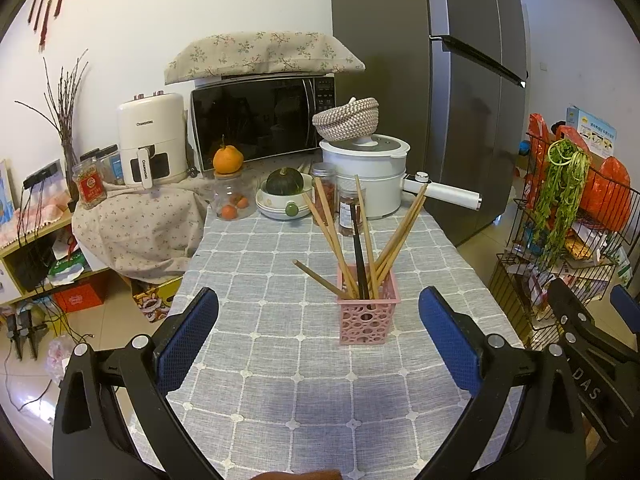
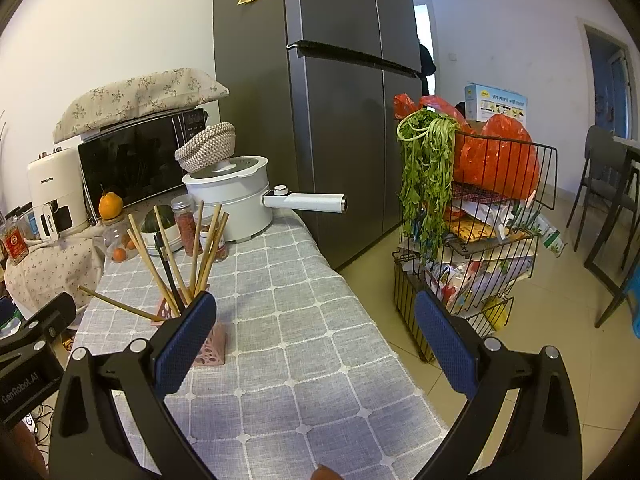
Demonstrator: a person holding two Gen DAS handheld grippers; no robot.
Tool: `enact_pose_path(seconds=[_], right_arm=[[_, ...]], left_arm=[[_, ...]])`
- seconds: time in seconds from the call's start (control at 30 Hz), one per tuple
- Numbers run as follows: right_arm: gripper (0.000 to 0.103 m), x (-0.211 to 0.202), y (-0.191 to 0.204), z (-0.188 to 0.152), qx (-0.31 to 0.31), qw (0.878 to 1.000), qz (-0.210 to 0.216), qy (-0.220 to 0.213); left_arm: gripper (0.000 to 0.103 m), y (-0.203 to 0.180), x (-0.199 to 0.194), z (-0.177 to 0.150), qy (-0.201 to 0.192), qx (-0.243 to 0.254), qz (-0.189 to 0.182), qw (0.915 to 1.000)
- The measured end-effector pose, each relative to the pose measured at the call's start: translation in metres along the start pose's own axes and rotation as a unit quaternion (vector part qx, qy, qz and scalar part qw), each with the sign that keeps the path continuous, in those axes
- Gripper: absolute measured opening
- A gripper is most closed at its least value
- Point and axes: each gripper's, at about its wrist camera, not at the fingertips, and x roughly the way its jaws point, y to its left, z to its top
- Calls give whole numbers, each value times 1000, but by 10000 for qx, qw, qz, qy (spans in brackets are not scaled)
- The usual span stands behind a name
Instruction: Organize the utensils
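A pink perforated holder point(image 1: 368, 314) stands on the grey checked tablecloth point(image 1: 280, 360). Several wooden chopsticks point(image 1: 332, 236) and one black one point(image 1: 359, 256) stand fanned out in it. My left gripper point(image 1: 318, 320) is open and empty, its blue pads either side of the holder but nearer the camera. In the right wrist view the holder point(image 2: 212, 344) is partly hidden behind my left finger point(image 2: 186, 340). My right gripper point(image 2: 316, 332) is open and empty, to the right of the holder, over the table's right edge.
At the table's far end stand a white electric pot point(image 1: 368, 176) with a long handle point(image 1: 444, 191), spice jars point(image 1: 350, 212), a bowl with a green squash point(image 1: 285, 196) and a glass jar point(image 1: 234, 200). A wire rack point(image 2: 480, 232) of groceries stands right of the table, beside the fridge point(image 2: 344, 100).
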Motion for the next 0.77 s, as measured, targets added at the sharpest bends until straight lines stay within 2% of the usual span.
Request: enact_pose_path(seconds=[0.43, 0.63, 0.77], right_arm=[[97, 2, 0, -2, 7, 10000, 13, 37], [97, 2, -1, -3, 17, 10000, 10, 43], [97, 3, -2, -5, 17, 10000, 20, 58]], left_arm=[[88, -1, 2, -5, -37, 90, -18, 10000], [95, -3, 4, -5, 42, 142, 42, 9999], [96, -3, 3, -4, 23, 117, 55, 9999]])
